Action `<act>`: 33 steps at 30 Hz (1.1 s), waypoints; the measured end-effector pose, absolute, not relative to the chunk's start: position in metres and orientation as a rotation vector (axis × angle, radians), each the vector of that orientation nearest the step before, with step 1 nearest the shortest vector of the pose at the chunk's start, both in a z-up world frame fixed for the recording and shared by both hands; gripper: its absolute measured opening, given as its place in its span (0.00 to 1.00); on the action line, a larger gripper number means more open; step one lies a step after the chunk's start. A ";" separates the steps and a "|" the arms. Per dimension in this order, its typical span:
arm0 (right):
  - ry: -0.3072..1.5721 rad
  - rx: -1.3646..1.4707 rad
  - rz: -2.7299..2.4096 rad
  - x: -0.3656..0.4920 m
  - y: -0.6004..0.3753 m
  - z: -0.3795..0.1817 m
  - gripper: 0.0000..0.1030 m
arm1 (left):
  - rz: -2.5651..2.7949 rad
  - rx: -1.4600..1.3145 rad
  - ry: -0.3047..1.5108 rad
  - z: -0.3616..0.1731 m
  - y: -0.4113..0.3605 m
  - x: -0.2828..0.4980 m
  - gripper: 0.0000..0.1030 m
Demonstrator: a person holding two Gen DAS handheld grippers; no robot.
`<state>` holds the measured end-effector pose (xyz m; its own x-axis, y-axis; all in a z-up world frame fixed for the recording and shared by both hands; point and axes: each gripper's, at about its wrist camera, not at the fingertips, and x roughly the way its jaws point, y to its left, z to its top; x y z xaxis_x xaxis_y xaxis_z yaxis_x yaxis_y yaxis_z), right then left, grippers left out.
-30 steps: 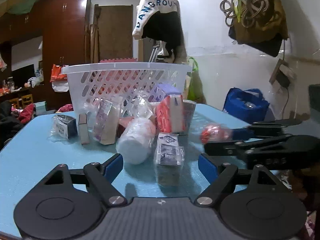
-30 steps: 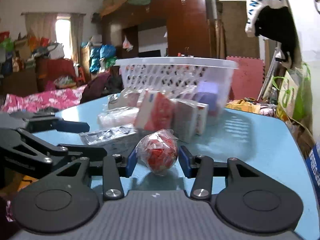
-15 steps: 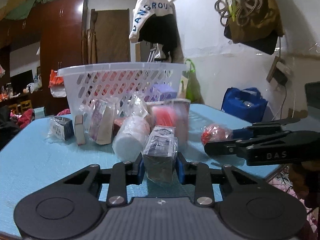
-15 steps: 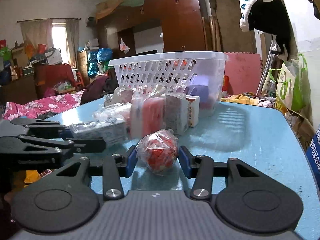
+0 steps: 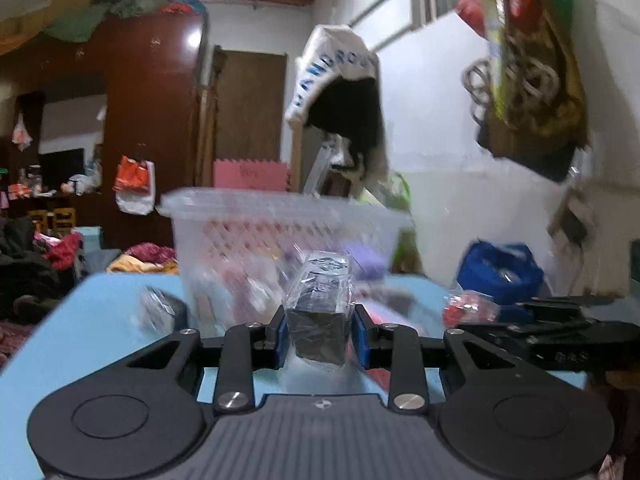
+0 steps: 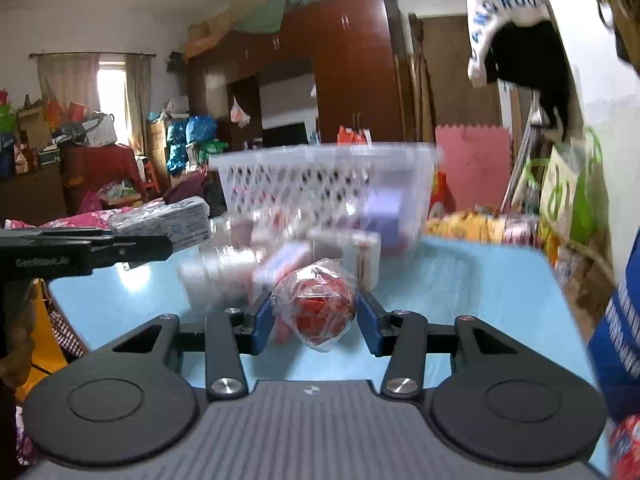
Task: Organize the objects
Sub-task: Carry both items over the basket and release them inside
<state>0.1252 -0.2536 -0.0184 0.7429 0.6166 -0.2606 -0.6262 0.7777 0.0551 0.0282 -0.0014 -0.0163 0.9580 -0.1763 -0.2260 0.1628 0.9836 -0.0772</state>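
Both pairs of jaws are clamped on cargo. Those of the left gripper [image 5: 319,334] press their blue pads against the flanks of a dark plastic-wrapped box [image 5: 320,312], which stands on end between them, its long axis running up and away from the camera. Those of the right gripper [image 6: 316,320] pinch a red ball in crinkled clear wrap [image 6: 318,308], held a little above the blue table [image 6: 480,300].

What the next move hinges on is the white lattice basket [image 5: 280,216]: it lies straight ahead of both grippers, past the heap of packets [image 6: 300,256] (blurred here, so their kinds are hard to tell) that sits on the table against its near wall. Its rim stands higher than either held item, so by my reading each will have to be lifted over the rim before release. Neither gripper looks clearly nearer, though the box sits more squarely in line with the basket.

Each view shows the other gripper. From the left wrist, the right one juts in at the lower right with its ball. From the right wrist, the box's pale printed long side shows, which the left camera cannot see.
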 end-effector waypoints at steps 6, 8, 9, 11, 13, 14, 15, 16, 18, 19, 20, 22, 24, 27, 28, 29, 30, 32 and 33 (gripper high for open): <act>0.172 -0.129 0.695 0.145 -0.219 0.038 0.47 | -0.162 -0.103 0.198 0.029 0.018 0.068 0.35; 0.170 -0.133 0.706 0.162 -0.208 0.055 0.47 | -0.161 -0.121 0.204 0.045 0.023 0.089 0.35; 0.175 -0.137 0.706 0.173 -0.200 0.064 0.47 | -0.157 -0.121 0.216 0.052 0.023 0.101 0.35; 0.191 -0.143 0.676 0.198 -0.183 0.078 0.47 | -0.151 -0.160 0.260 0.066 0.028 0.134 0.35; 0.226 -0.163 0.653 0.225 -0.166 0.084 0.47 | -0.159 -0.163 0.319 0.072 0.031 0.161 0.35; 0.255 -0.174 0.641 0.237 -0.160 0.084 0.47 | -0.147 -0.168 0.344 0.073 0.032 0.174 0.35; 0.280 -0.181 0.629 0.247 -0.155 0.083 0.47 | -0.135 -0.166 0.362 0.073 0.033 0.182 0.35; 0.295 -0.182 0.621 0.255 -0.152 0.081 0.47 | -0.124 -0.160 0.377 0.073 0.033 0.190 0.35; 0.319 -0.189 0.605 0.264 -0.150 0.076 0.47 | -0.110 -0.168 0.391 0.072 0.037 0.199 0.35; 0.323 -0.186 0.604 0.265 -0.152 0.073 0.47 | -0.105 -0.171 0.398 0.072 0.038 0.202 0.35; 0.327 -0.189 0.606 0.264 -0.152 0.071 0.47 | -0.098 -0.178 0.398 0.071 0.041 0.203 0.35; 0.334 -0.196 0.599 0.262 -0.153 0.070 0.47 | -0.095 -0.181 0.401 0.070 0.042 0.204 0.35; 0.329 -0.195 0.602 0.258 -0.154 0.072 0.48 | -0.089 -0.170 0.409 0.071 0.040 0.207 0.35; 0.315 -0.201 0.597 0.254 -0.154 0.076 0.73 | -0.037 -0.091 0.415 0.075 0.032 0.213 0.68; 0.303 -0.208 0.591 0.252 -0.156 0.078 0.88 | -0.016 -0.076 0.405 0.075 0.033 0.209 0.71; 0.283 -0.213 0.588 0.246 -0.158 0.078 0.89 | -0.008 -0.071 0.391 0.075 0.037 0.202 0.71; 0.265 -0.214 0.590 0.238 -0.162 0.077 0.90 | -0.014 -0.075 0.377 0.076 0.041 0.192 0.71; 0.239 -0.183 0.613 0.220 -0.177 0.074 0.91 | -0.048 -0.089 0.331 0.073 0.053 0.160 0.73; 0.227 -0.158 0.634 0.207 -0.187 0.069 0.97 | -0.061 -0.088 0.308 0.069 0.060 0.140 0.76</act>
